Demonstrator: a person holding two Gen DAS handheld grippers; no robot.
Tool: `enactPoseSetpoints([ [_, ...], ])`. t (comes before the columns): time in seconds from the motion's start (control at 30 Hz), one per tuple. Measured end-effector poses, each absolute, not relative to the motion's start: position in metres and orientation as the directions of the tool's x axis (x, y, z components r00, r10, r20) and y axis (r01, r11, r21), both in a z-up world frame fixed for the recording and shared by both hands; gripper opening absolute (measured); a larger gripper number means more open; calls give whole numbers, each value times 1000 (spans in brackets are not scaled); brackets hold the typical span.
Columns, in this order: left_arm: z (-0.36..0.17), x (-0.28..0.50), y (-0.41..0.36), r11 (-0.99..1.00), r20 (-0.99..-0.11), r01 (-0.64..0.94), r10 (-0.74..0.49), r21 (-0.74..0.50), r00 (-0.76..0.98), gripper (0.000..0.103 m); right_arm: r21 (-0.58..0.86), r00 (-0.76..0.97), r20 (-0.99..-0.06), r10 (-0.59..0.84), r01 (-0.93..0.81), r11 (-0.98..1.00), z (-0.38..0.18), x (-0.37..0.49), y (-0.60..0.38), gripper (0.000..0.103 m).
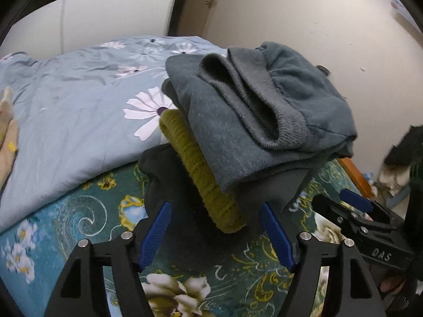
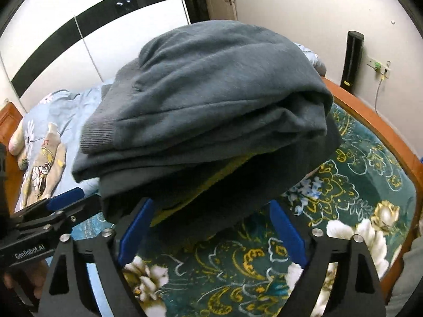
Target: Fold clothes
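Three folded clothes sit stacked, blue-grey sweater on top. Both grippers, left gripper and right gripper, have fingers released, holding nothing. Folding looks nearly done.

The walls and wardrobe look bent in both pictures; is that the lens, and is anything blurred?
Left wrist view: fisheye lens curves the wardrobe, corners are black, and the dark shape at the right edge is smeared. Right wrist view: same curving of the wardrobe; the clothes pile is slightly soft.
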State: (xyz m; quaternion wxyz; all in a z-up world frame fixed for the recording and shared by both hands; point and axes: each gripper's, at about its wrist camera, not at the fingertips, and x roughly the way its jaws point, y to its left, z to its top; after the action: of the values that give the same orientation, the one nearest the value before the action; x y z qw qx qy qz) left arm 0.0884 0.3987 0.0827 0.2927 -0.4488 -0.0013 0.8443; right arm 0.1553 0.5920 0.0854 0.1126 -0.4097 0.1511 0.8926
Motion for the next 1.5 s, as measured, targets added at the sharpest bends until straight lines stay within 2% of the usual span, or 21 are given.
enactPoseSetpoints([
  [0.27,92,96,418,-920,-809,-344,344,-188,-476,82,232,-679,-734,6,-259,-938,70,167,621,95],
  [0.5,108,97,409,-944,-844,-280,289,-174,-451,82,320,-707,-705,-55,-248,-914,95,183,627,96],
  [0.57,111,98,408,-944,-844,-292,280,-155,-458,82,326,-713,-699,-51,-255,-910,99,185,625,99],
  [0.6,110,98,408,-944,-842,-296,278,-149,-463,82,326,-715,-697,-51,-253,-911,102,186,622,103],
  [0.83,95,115,397,-923,-823,-350,320,-159,-470,82,290,-724,-690,-9,-265,-920,105,195,593,103],
  [1.07,102,136,373,-890,-793,-433,367,-146,-487,82,243,-712,-698,77,-337,-910,111,210,561,103],
  [1.5,132,167,334,-886,-788,-422,394,-190,-474,84,183,-688,-705,170,-409,-894,152,256,524,103],
])
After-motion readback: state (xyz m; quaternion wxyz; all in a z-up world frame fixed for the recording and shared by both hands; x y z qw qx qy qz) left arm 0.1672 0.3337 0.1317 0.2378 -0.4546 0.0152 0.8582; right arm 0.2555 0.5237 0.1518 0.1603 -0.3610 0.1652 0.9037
